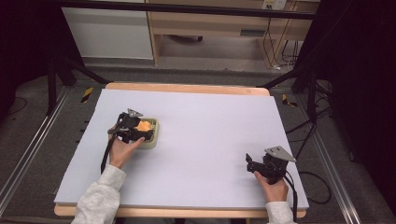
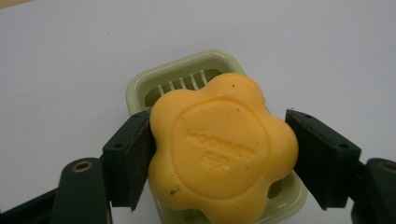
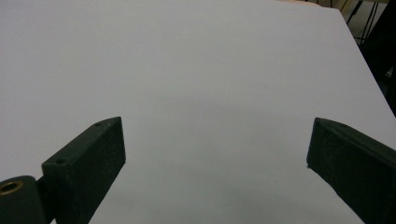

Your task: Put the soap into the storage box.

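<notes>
An orange flower-shaped soap (image 2: pixel 219 149) with embossed lettering sits between the jaws of my left gripper (image 2: pixel 217 156), and both pads press on its sides. Right under it stands a pale green soap dish (image 2: pixel 184 70) with a slotted floor; whether the soap rests in the dish or hangs just above it I cannot tell. From above, the left gripper (image 1: pixel 143 131) is over the dish (image 1: pixel 154 140) at the left of the mat, with the soap (image 1: pixel 143 125) showing orange. My right gripper (image 1: pixel 249 161) rests near the front right, and its jaws (image 3: pixel 215 154) stand wide open with nothing between them.
A lilac-grey mat (image 1: pixel 201 126) covers the wooden table (image 1: pixel 187 87). Black frame posts and cables stand around the table, and wooden furniture is at the back.
</notes>
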A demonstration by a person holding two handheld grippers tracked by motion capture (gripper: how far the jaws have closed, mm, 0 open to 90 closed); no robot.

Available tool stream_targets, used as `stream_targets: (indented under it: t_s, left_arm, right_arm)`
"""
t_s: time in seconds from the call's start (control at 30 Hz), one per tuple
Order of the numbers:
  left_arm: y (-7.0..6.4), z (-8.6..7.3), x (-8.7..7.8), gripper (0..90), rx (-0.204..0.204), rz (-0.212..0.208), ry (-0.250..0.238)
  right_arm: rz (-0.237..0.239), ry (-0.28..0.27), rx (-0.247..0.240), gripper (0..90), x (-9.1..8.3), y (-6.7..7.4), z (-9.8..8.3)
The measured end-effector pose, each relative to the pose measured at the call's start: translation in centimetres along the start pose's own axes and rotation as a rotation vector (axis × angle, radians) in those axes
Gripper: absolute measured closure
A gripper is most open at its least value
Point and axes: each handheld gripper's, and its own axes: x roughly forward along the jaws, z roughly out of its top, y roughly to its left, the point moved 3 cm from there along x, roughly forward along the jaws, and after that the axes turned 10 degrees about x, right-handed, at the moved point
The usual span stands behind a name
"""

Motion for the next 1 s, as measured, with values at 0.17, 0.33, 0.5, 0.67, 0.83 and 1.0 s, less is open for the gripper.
stream_targets:
  t_s: [0.17,0.33,0.5,0.67,0.83,1.0]
  left_arm:
    - [-0.26,-0.11,0.2,26.6,0.011,-0.005,0.011]
    - [-0.57,-0.18,0.51,26.6,0.02,-0.006,0.023]
    - [-0.56,-0.19,0.48,26.6,0.021,-0.005,0.025]
    - [-0.52,-0.25,0.56,26.6,0.022,-0.005,0.03]
    - [-0.47,-0.38,0.77,26.6,0.022,0.0,0.036]
    - [-0.4,-0.55,0.99,26.6,0.018,-0.002,0.044]
  right_arm:
    - [0.001,0.002,-0.001,4.9,-0.01,0.0,0.01]
    - [0.0,0.001,-0.002,4.9,-0.01,0.0,0.0]
    - [0.0,0.002,-0.003,5.0,0.03,0.01,-0.01]
    - [0.001,0.004,-0.002,5.0,0.02,0.0,-0.01]
    - [-0.001,0.002,-0.003,5.0,0.03,-0.01,-0.01]
    - [-0.001,0.003,-0.003,5.0,0.02,-0.02,-0.01]
